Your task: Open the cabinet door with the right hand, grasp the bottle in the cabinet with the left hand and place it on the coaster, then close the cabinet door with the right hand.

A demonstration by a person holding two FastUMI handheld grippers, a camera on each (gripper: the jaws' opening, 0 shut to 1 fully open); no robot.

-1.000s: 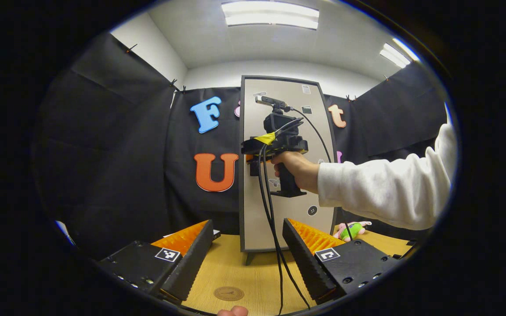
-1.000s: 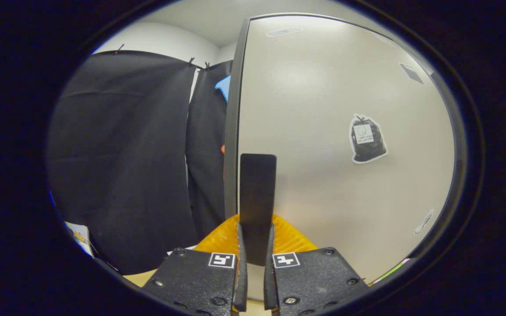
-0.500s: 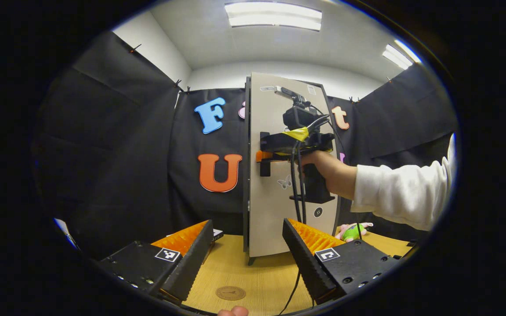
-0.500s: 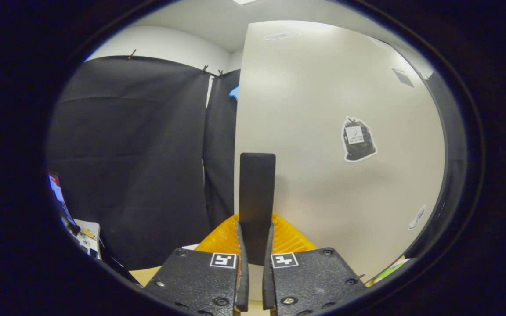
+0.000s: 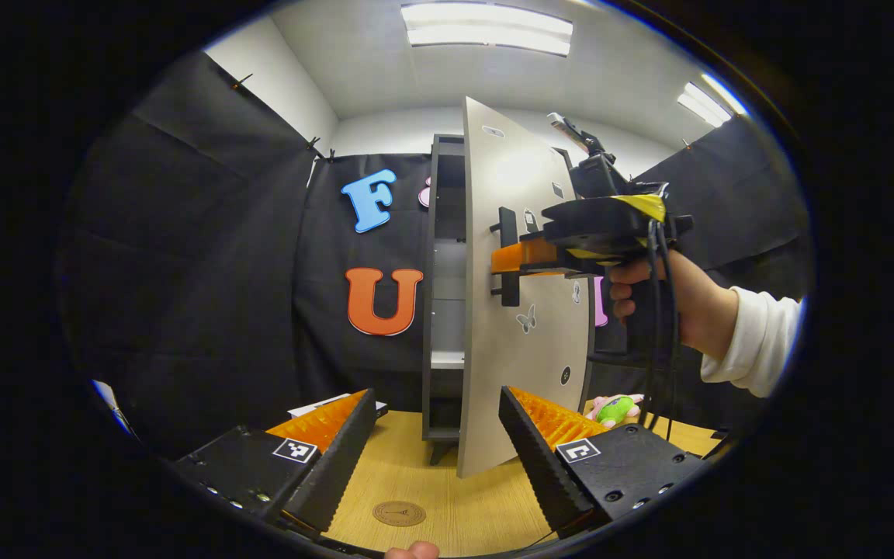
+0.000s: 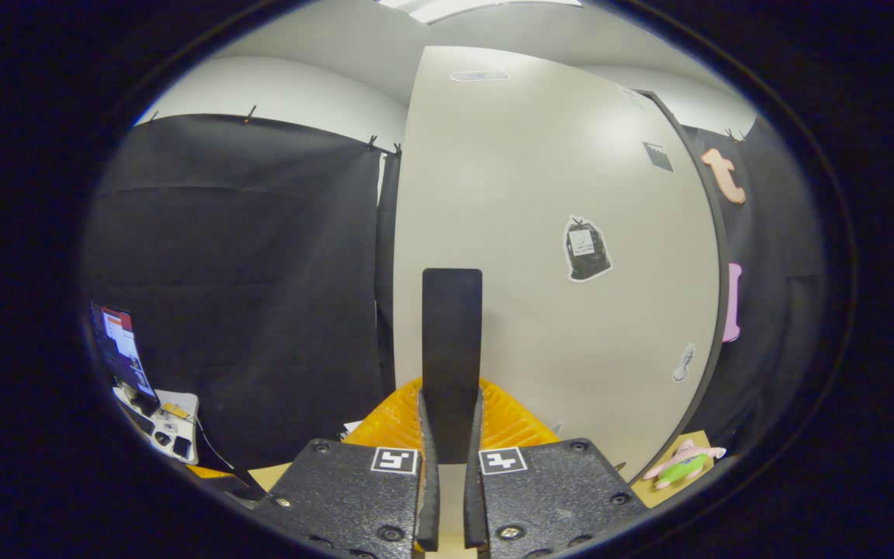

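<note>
One upright cabinet door (image 5: 521,295), handle (image 6: 452,361) vertical

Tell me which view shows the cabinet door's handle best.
The left gripper view: the handle stands out from the open cabinet door, with the right gripper clamped on it. The right gripper view shows the handle only edge-on, as a dark bar between its own fingers.

The left gripper view is looking from low over the surface (image 5: 447,481), well back, toward the cabinet door (image 5: 521,310). The right gripper view is facing that same door (image 6: 556,256) from very near.
</note>
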